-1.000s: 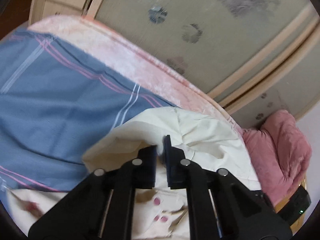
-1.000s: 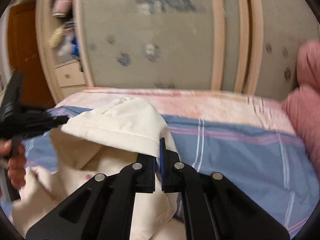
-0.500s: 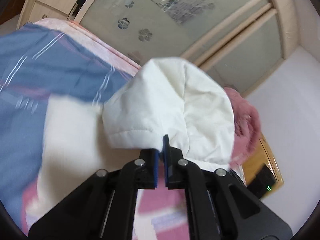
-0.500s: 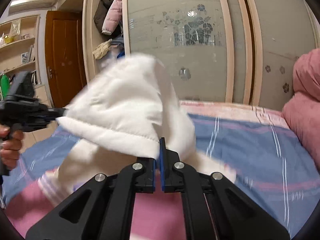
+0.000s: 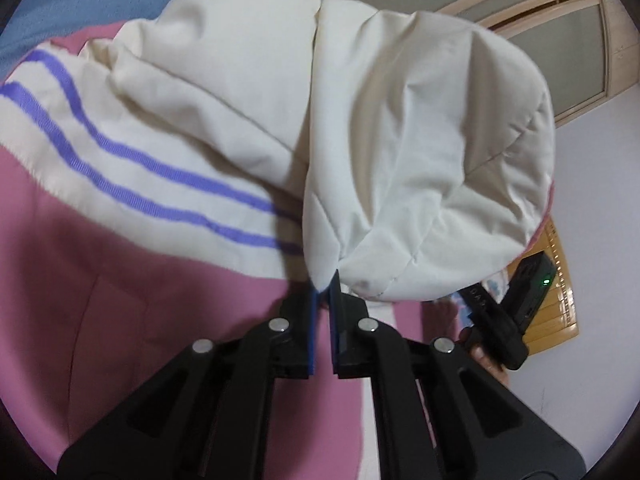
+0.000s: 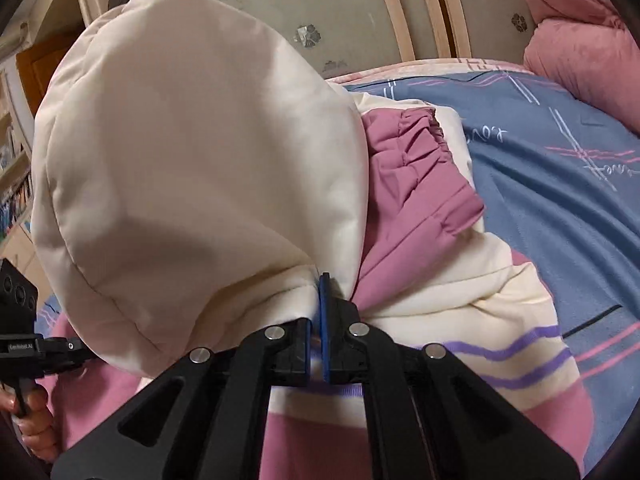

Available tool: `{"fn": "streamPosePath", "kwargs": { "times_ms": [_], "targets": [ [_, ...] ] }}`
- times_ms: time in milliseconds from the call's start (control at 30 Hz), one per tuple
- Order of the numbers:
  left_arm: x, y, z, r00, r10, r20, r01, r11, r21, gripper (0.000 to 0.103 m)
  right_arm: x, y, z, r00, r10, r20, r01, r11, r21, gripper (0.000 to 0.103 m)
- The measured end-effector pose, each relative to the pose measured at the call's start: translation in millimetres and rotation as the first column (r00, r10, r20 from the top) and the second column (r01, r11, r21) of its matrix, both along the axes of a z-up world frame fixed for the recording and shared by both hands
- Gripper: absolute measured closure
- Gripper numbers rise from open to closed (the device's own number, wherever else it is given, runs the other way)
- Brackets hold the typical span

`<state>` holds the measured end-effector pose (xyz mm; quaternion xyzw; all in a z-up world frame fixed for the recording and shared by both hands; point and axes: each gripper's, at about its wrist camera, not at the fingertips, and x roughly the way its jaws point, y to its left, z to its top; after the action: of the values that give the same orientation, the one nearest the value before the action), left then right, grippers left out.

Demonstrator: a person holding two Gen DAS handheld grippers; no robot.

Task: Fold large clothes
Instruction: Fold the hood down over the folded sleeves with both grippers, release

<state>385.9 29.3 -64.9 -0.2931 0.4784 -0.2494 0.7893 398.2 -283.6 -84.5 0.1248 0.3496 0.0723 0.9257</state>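
jacket (image 6: 420, 240) on bed sheet (image 6: 560, 200) | hood (image 6: 192, 168) over jacket | pillow (image 6: 580, 40) behind

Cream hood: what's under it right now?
Under the cream hood, the jacket body lies on the blue bedsheet: a pink elastic cuff and purple stripes show. Whatever sits directly beneath the hood is covered.

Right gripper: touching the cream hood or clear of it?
Touching. In the right wrist view the right gripper is shut on the hood: the cream hem runs straight into the closed blue pads, with no gap showing.
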Motion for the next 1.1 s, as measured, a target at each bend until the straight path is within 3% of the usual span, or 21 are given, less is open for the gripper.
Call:
{"fn": "streamPosePath", "kwargs": {
  "times_ms": [133, 200, 233, 267, 300, 333, 367, 467, 567, 667, 800, 867, 900, 967, 1000, 1067, 1100],
  "targets": [
    [13, 1, -4, 1.0, 0.003, -0.021, -0.003, 0.999, 0.033, 0.087, -12, 23, 9, 0.997, 0.064, 0.03, -0.057, 0.979, -0.195, 0.098],
    [16, 5, -3, 1.0, 0.008, -0.015, -0.008, 1.0, 0.013, 0.07, -23, 29, 14, 0.994, 0.094, 0.049, -0.078, 0.963, -0.259, 0.095],
    [15, 6, 0, 1.0, 0.001, -0.003, -0.001, 1.0, -0.007, 0.056, -31, 31, 19, 0.993, 0.111, 0.043, -0.094, 0.954, -0.285, 0.085],
    [11, 7, 8, 1.0, -0.009, 0.024, 0.009, 1.0, -0.016, 0.036, -39, 30, 22, 0.993, 0.118, 0.022, -0.107, 0.95, -0.295, 0.056],
    [3, 7, 15, 0.999, -0.015, 0.051, 0.015, 1.0, -0.006, 0.025, -50, 29, 27, 0.994, 0.106, 0.002, -0.1, 0.946, -0.308, 0.042],
    [-6, 8, 28, 0.994, -0.034, 0.106, 0.032, 0.999, 0.014, 0.007, -62, 27, 32, 0.993, 0.117, 0.028, -0.102, 0.945, -0.309, 0.016],
    [-11, 8, 35, 0.99, -0.044, 0.135, 0.041, 0.999, 0.028, 0.003, -77, 25, 40, 0.987, 0.136, 0.084, -0.103, 0.943, -0.315, 0.001],
    [-30, 11, 64, 0.971, -0.093, 0.221, 0.075, 0.993, 0.086, 0.003, -99, 21, 56, 0.981, 0.158, 0.109, -0.112, 0.933, -0.342, 0.001],
    [-37, 20, 99, 0.946, -0.09, 0.311, 0.083, 0.996, 0.035, 0.002, -107, -5, 98, 0.975, 0.05, 0.218, -0.009, 0.982, -0.187, 0.001],
    [-24, 20, 156, 0.904, 0.037, 0.425, -0.035, 0.999, -0.012, 0.002, -91, -28, 145, 0.941, -0.142, 0.307, 0.152, 0.988, -0.011, 0.001],
    [48, -25, 217, 0.842, 0.103, 0.529, -0.158, 0.986, 0.06, 0.002, -17, -25, 196, 0.905, -0.241, 0.35, 0.251, 0.968, 0.018, 0.001],
    [82, -59, 232, 0.797, 0.114, 0.594, -0.256, 0.953, 0.16, 0.002, 32, -20, 206, 0.885, -0.284, 0.369, 0.302, 0.953, 0.009, 0.001],
    [95, -72, 232, 0.788, 0.102, 0.608, -0.277, 0.94, 0.201, 0.002, 60, -17, 202, 0.887, -0.296, 0.354, 0.316, 0.949, 0.0, 0.001],
    [125, -100, 215, 0.803, 0.069, 0.592, -0.282, 0.919, 0.275, 0.002, 94, -17, 182, 0.897, -0.337, 0.286, 0.346, 0.938, 0.021, 0.001],
    [142, -109, 200, 0.833, 0.038, 0.551, -0.253, 0.914, 0.318, 0.002, 107, -14, 172, 0.912, -0.322, 0.256, 0.328, 0.945, 0.02, 0.001],
    [161, -122, 158, 0.887, 0.016, 0.461, -0.218, 0.895, 0.39, 0.002, 130, 1, 136, 0.944, -0.273, 0.185, 0.29, 0.954, -0.071, 0.001],
    [164, -120, 141, 0.9, 0.008, 0.436, -0.21, 0.883, 0.419, 0.002, 135, 8, 120, 0.952, -0.257, 0.168, 0.277, 0.954, -0.113, 0.001]
  ]
}}
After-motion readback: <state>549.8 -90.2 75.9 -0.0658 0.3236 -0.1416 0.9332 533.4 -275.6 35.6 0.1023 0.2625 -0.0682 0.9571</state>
